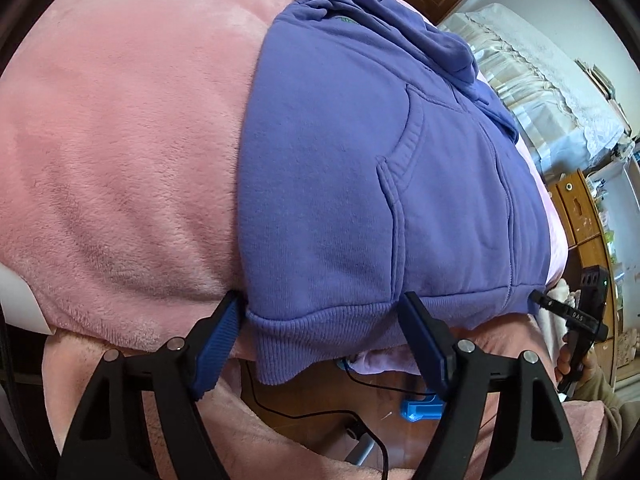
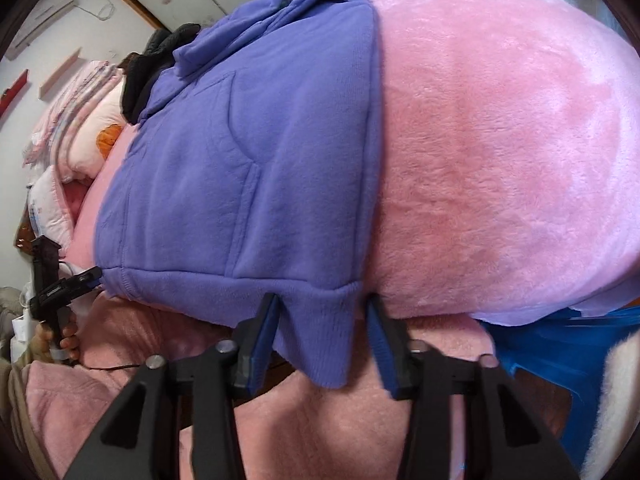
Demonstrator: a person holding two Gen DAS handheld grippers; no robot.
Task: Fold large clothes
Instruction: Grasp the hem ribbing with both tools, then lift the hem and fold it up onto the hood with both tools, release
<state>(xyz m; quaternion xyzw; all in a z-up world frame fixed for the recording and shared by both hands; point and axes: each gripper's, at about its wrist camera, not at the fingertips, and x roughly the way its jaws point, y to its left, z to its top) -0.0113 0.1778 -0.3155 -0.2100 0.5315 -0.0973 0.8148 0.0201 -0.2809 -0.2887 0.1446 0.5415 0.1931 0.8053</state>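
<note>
A purple hoodie [image 1: 360, 160] [image 2: 240, 180] lies flat on a pink fleece bed, its ribbed hem at the near edge and its hood bunched at the far end. In the left wrist view my left gripper [image 1: 322, 312] stands wide open astride one hem corner, which droops over the bed's edge between the blue pads [image 1: 224, 340]. My right gripper [image 2: 322, 312] straddles the other hem corner; its fingers are closer together, and a sliver of gap shows at the right pad [image 2: 380, 332]. Each gripper also shows small from the other's view: the right gripper [image 1: 538, 298] and the left gripper [image 2: 94, 274].
The pink blanket [image 1: 120, 160] [image 2: 500, 140] spreads wide on both sides of the hoodie. A black garment [image 2: 156, 60] and pillows [image 2: 92, 128] lie at the far left. A black cable [image 1: 280, 404] and a blue object [image 1: 420, 404] sit below the bed's edge. A wooden cabinet [image 1: 580, 208] stands to the right.
</note>
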